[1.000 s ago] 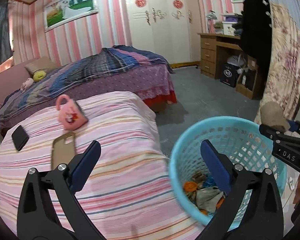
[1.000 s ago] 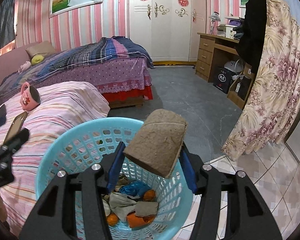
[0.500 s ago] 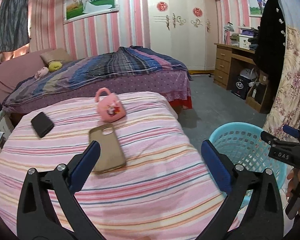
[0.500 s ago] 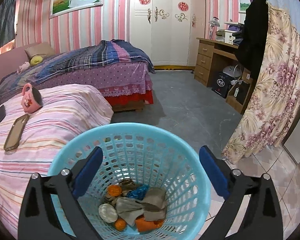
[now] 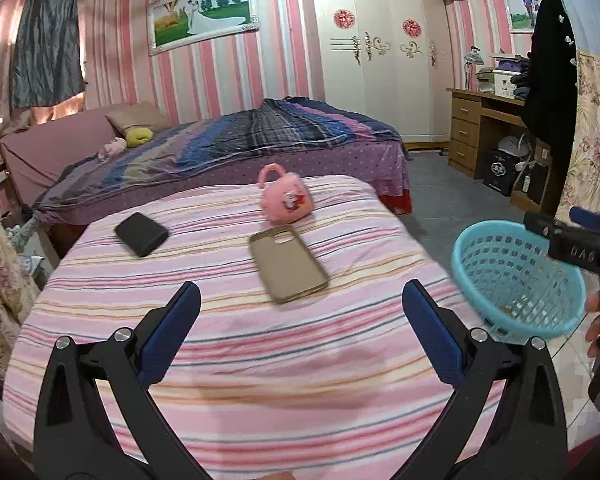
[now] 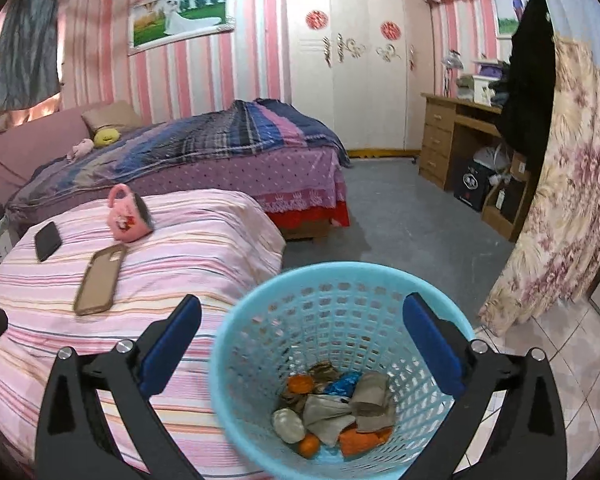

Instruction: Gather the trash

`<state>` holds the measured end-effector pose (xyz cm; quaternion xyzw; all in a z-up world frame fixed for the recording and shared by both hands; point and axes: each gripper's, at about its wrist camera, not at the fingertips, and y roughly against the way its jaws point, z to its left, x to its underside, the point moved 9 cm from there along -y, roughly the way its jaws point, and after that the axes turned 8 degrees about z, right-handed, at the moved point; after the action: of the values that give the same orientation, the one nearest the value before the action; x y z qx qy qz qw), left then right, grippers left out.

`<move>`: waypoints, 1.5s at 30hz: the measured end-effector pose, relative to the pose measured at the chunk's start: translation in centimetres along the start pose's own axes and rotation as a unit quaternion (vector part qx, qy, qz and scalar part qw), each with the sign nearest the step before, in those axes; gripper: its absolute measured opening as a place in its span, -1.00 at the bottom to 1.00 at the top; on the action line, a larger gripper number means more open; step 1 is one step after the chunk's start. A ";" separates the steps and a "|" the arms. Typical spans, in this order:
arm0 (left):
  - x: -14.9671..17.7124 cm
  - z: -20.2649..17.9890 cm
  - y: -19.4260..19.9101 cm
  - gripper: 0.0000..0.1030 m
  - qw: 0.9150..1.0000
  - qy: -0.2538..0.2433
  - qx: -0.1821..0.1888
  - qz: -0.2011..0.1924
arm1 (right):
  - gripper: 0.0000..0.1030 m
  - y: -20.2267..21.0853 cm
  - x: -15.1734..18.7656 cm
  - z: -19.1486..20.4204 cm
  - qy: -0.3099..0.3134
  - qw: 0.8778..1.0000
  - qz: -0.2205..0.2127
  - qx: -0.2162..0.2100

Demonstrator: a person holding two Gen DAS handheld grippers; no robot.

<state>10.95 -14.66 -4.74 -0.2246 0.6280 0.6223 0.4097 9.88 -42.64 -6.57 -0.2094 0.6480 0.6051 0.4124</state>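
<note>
Left wrist view: left gripper (image 5: 300,328) has swung away from the blue basket (image 5: 516,280) to face the striped bed (image 5: 260,360); jaws wide apart, nothing between them. Basket is now at the right edge, beside the bed, with the right gripper (image 5: 572,240) above its rim. Left on the bed: tan phone case (image 5: 288,264) lying flat, long axis running away from the camera and angled a little left, camera cutout at the far end; black phone (image 5: 141,234); pink mug (image 5: 286,200) on its side. Right wrist view: right gripper hangs over the basket, jaws have just been opening and now stand wide apart, empty. The brown pad it gripped a second ago is gone from the jaws and sits in the trash pile (image 6: 336,412) at the basket bottom. So this piece is done; no obvious trash is left on the bed.
</note>
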 end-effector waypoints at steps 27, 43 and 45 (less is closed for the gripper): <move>7.9 8.5 4.6 0.89 0.997 0.068 -0.019 0.010 | 0.91 7.7 7.6 14.5 0.090 0.992 -0.027 -0.086; 6.8 9.5 5.5 0.89 0.996 0.074 -0.042 -0.028 | 0.91 9.2 7.0 15.5 0.112 0.989 -0.060 -0.071; 6.7 9.6 5.6 0.89 0.996 0.077 -0.043 -0.032 | 0.91 9.3 6.9 15.6 0.114 0.989 -0.065 -0.067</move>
<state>5.03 -3.12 -5.67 -0.3088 0.6229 0.6162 0.3701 3.13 -24.50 -5.19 -0.3458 0.6336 0.5915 0.3594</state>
